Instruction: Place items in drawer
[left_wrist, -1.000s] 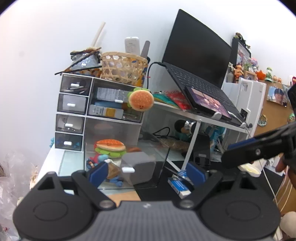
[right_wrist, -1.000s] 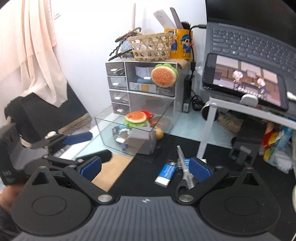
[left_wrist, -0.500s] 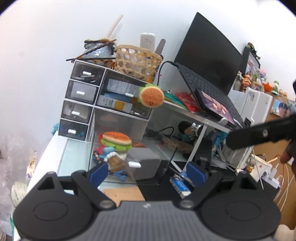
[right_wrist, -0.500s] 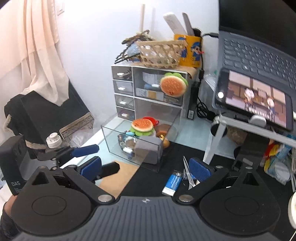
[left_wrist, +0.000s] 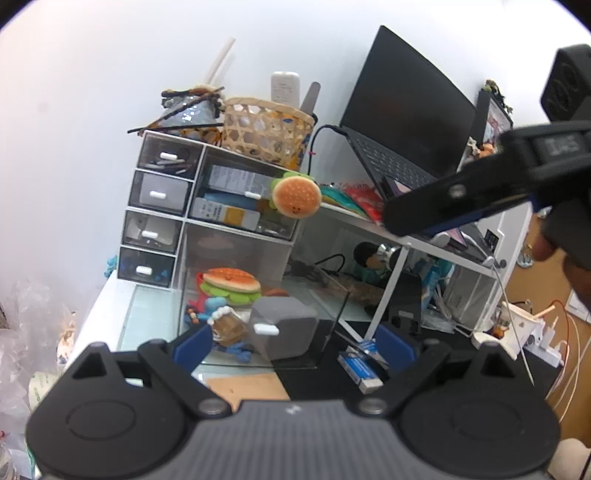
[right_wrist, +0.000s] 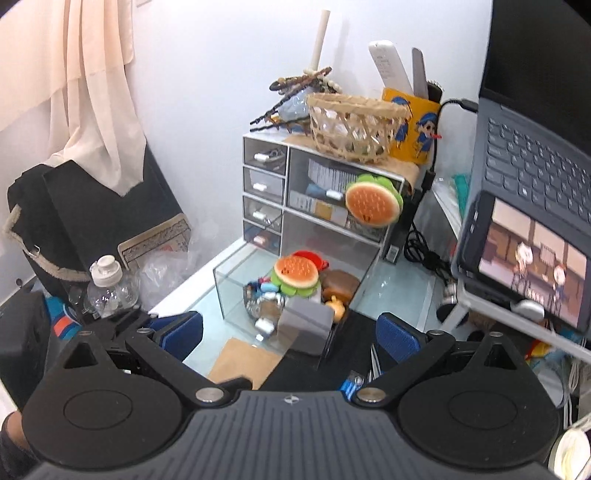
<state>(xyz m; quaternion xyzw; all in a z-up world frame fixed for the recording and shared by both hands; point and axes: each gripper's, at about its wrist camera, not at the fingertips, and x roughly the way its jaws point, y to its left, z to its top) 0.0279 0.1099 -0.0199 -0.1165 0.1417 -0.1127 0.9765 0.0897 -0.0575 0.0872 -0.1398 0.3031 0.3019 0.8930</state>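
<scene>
Hovering above the desk with blue pads spread wide and nothing between them: left gripper (left_wrist: 293, 345) and right gripper (right_wrist: 290, 334) alike. Pulled fully out of the white organizer (right_wrist: 321, 206): the clear drawer (left_wrist: 258, 317), long axis running from the cabinet toward the cameras, white handle (left_wrist: 266, 328) on the near front panel. Packed inside: a burger plush (right_wrist: 294, 275), a grey box (right_wrist: 306, 320), small toys. Clipped higher on the organizer front: a second burger plush (left_wrist: 296, 196). Lying on the black mat just right of the drawer's front corner: a blue-and-white eraser (left_wrist: 360, 371), long axis angled away toward the laptop stand (left_wrist: 391, 280), with scissors (right_wrist: 373, 360) beside it, blades pointing away from the right camera. Crossing the left view's upper right: the right gripper's finger.
</scene>
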